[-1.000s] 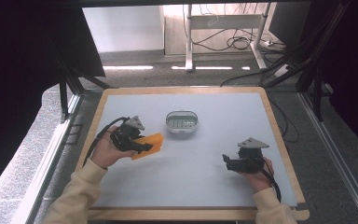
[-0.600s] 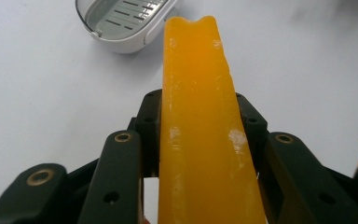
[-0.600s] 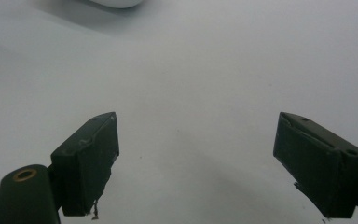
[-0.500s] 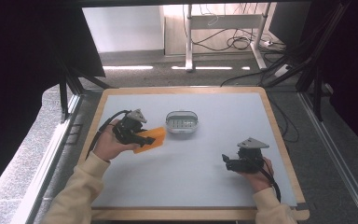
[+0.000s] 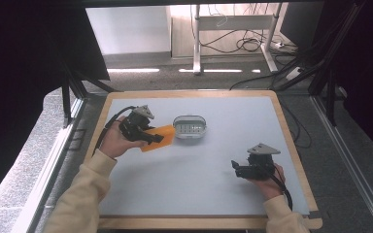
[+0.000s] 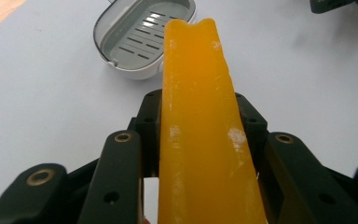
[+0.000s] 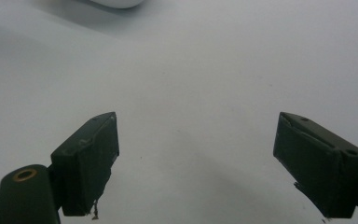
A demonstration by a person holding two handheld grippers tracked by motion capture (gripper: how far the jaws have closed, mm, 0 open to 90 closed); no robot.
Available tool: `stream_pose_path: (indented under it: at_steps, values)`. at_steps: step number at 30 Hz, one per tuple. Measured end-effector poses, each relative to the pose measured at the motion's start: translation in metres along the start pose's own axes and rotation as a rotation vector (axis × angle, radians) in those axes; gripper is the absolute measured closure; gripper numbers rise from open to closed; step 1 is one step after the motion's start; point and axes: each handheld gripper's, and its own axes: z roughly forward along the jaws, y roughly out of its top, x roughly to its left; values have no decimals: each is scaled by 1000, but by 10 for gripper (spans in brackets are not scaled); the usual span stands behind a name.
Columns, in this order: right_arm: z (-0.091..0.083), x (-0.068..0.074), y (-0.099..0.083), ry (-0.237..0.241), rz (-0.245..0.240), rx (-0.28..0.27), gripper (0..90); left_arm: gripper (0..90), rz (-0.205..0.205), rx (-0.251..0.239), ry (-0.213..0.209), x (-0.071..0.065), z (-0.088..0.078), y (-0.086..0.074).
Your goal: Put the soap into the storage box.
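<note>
Orange soap (image 6: 200,121) pinched in my left gripper (image 5: 148,133), held just left of the dish (image 5: 190,127). Right gripper (image 5: 243,168) spread, idle, near right. Next, probably: lower soap into dish.

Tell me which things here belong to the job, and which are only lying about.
In the job:
- orange soap bar, held in the left gripper
- soap dish

Lying about:
- right gripper, open and idle
- cables on the floor

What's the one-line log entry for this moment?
left gripper: shut on soap, near dish | right gripper: open, empty, over mat | dish: empty
</note>
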Motion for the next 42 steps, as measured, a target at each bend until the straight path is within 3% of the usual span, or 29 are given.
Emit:
stream_pose_path:
  at_steps: [22,36,42]
  values:
    - [1,-1,0,2,2,2,143,621,4,-21,4,15,10,28]
    - [1,-2,-1,2,3,5,143,621,33,-11,-7,21,28,47]
    - [0,-2,-1,3,7,1,144,621,27,-17,-10,24,32,51]
